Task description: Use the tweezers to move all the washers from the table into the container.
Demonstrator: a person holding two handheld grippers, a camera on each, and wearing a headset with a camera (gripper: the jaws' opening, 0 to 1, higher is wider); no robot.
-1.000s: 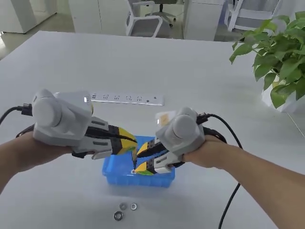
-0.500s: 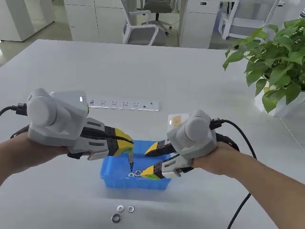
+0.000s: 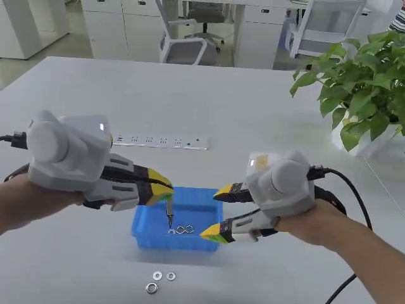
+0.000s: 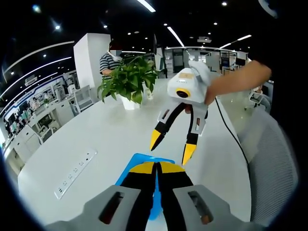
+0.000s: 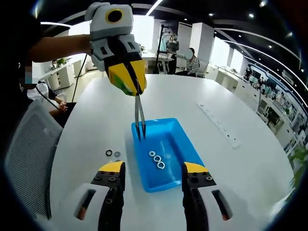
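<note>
Tabletop (image 3: pixel 253 120): left gripper (image 3: pixel 167 185), tweezers (image 3: pixel 169 214) apparently vertical

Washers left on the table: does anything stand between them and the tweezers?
Only the near wall of the container: the tweezers, held by the left gripper, point into it, and the washers lie just outside. Nothing else visible.
</note>
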